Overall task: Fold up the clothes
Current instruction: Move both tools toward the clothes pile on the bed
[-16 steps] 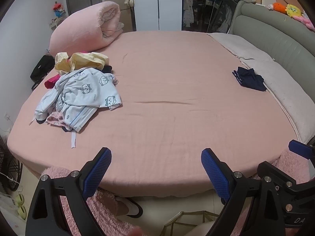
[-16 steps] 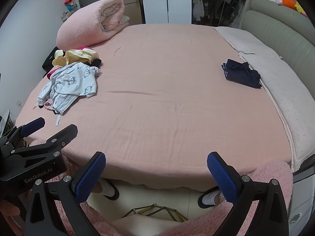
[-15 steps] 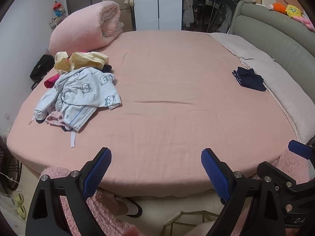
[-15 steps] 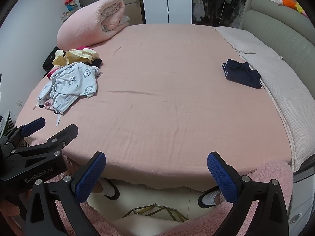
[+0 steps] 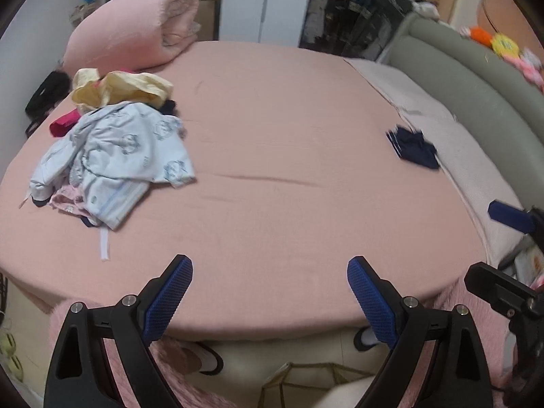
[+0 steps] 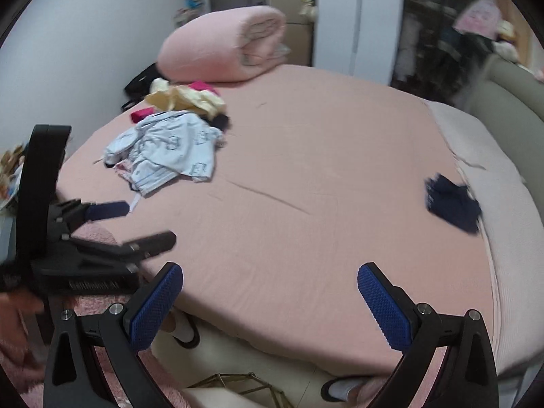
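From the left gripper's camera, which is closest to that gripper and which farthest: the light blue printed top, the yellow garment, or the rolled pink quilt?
From the left gripper:
1. Light blue printed top, near left on the bed.
2. Yellow garment, just behind it.
3. Rolled pink quilt, far left corner.

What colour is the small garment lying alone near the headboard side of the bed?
Dark navy blue, clearest in the left wrist view.

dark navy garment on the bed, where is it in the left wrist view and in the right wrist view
Left wrist view: the dark navy garment lies right of centre, at the seam where the pink sheet meets the pale cover.
Right wrist view: it lies at the right, on the same seam, below the grey headboard.
Shared landmark: the rolled pink duvet at the far left of the bed, also seen upper left of centre in the right wrist view.
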